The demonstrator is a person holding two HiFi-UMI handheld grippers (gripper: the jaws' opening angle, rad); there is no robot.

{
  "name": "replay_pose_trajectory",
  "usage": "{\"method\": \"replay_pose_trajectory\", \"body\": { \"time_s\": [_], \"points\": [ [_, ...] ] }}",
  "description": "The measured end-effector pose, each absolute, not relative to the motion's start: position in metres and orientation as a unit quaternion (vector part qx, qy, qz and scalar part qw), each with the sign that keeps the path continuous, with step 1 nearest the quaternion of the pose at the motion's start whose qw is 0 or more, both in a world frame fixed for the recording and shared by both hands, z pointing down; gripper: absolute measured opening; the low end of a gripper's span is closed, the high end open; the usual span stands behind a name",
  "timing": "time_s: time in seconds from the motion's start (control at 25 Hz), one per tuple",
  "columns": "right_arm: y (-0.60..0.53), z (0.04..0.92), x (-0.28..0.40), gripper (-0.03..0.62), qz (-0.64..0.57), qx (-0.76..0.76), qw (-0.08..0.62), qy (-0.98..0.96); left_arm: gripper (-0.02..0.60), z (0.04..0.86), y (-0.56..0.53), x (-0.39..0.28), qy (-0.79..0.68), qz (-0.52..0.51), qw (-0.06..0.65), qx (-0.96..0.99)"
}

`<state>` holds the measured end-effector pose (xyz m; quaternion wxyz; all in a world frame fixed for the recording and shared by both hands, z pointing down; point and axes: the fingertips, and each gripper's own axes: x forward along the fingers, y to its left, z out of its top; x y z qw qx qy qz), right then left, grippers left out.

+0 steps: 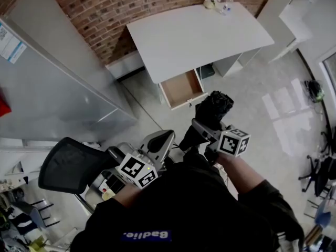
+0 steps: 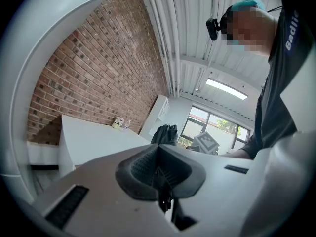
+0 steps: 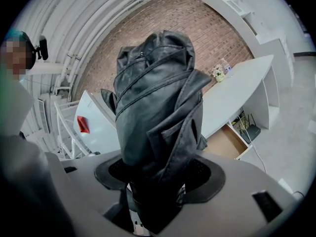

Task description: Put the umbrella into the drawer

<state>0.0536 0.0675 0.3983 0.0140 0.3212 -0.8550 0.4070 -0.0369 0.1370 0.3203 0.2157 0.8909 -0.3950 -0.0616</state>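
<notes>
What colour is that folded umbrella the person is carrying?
The umbrella is black, with a slight sheen; the right gripper view shows it best.

The white-bodied left tongs (image 1: 164,136) are held low before the person's chest, pointing forward and a little to the right; their jaws are pressed together, dark ribbed pads (image 2: 148,167) meeting along the centre line with nothing between them; the square-marker cube (image 1: 137,171) at their rear sits just above the left arm's dark sleeve (image 1: 113,206); the right tongs (image 1: 202,127) are raised slightly further forward and just beside the left pair; their jaws are clamped on the lower part of a black folded fabric umbrella (image 3: 158,98), which stands upright out of them; the right forearm (image 1: 242,173) is bare below its pushed-up sleeve.
</notes>
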Motion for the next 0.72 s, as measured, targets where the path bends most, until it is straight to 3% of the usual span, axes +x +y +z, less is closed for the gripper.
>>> {"method": "replay_pose_trajectory", "body": {
  "time_s": [0.72],
  "points": [
    [-0.072,0.515,0.052,0.29,0.478,0.316,0.017,-0.82,-0.003,0.331,0.015,-0.04,-0.45,-0.036,0.225,0.864]
  ]
}}
